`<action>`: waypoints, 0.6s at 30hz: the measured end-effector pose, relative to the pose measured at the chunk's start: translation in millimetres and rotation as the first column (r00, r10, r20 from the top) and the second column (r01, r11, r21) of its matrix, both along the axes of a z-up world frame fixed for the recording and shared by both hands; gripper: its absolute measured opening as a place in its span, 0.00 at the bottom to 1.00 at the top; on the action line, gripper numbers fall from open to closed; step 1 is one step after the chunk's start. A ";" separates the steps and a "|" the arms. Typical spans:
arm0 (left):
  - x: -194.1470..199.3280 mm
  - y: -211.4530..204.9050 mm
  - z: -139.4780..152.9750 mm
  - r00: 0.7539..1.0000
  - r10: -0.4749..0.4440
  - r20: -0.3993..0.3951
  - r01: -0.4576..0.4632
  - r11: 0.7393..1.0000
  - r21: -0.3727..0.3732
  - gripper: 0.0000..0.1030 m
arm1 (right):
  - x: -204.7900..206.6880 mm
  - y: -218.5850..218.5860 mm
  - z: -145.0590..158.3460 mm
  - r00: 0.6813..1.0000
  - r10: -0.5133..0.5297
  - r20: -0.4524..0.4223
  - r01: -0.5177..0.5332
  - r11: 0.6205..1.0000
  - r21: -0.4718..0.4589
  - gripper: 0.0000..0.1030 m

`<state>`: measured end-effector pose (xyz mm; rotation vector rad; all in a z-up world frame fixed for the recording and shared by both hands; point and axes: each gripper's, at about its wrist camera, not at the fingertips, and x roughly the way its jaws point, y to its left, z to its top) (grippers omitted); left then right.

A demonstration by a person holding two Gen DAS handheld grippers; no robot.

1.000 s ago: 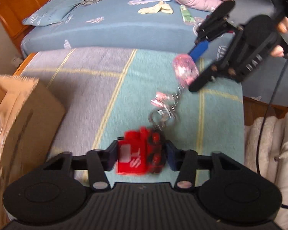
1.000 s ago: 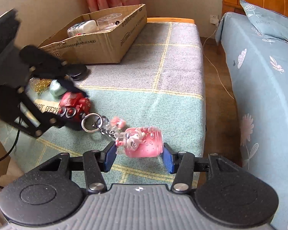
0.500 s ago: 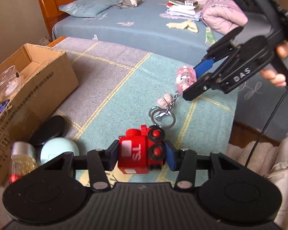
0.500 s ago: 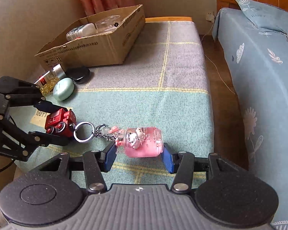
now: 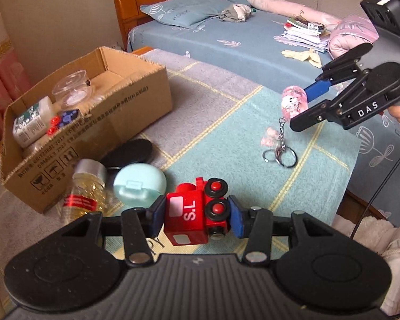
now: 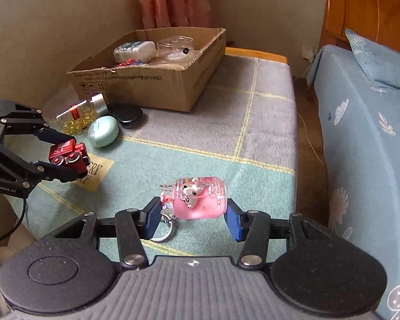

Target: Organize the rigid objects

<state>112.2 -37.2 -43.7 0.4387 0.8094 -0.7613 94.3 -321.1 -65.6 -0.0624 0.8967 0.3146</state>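
My left gripper is shut on a red toy train marked "S.L", held above the checked blanket; it also shows in the right wrist view. My right gripper is shut on a pink keychain charm with a small dog figure; its chain and rings hang down to the blanket. The two objects are apart. A cardboard box stands beyond the left gripper with a white bottle and a clear container inside.
Beside the box lie a bottle of yellow capsules, a mint green case and a black round lid. A tan card lies on the blanket. A bed with pillow, papers and pink clothing lies beyond.
Both grippers have lifted and pulled apart. The keychain rings that lay at the train now hang free under the pink charm. The left view has swung towards the box.
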 end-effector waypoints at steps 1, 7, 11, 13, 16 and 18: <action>2.0 -0.6 4.0 1.000 0.003 0.010 -0.003 1.000 0.000 0.46 | 1.5 2.6 5.8 1.000 0.016 0.014 -0.016 1.000 -0.003 0.54; 16.3 -4.6 32.5 0.996 0.008 0.089 -0.009 1.000 0.007 0.46 | 18.0 13.7 43.3 0.992 0.091 0.089 -0.088 0.995 -0.038 0.34; 34.0 -3.8 49.1 0.990 0.021 0.141 -0.023 1.000 0.012 0.46 | 34.2 18.1 58.8 0.985 0.128 0.115 -0.122 0.991 -0.062 0.35; 41.5 -2.6 52.6 0.988 0.031 0.149 -0.033 0.999 0.008 0.46 | 37.7 17.7 56.5 0.984 0.118 0.135 -0.112 0.992 -0.054 0.56; 48.2 -3.1 52.4 0.988 0.039 0.147 -0.040 0.999 0.006 0.46 | 35.2 18.5 39.2 0.984 0.149 0.101 -0.143 0.988 -0.065 0.74; 50.2 -4.9 49.6 0.990 0.031 0.138 -0.032 0.999 0.006 0.46 | 32.4 17.9 23.6 0.986 0.157 0.054 -0.153 0.986 -0.072 0.74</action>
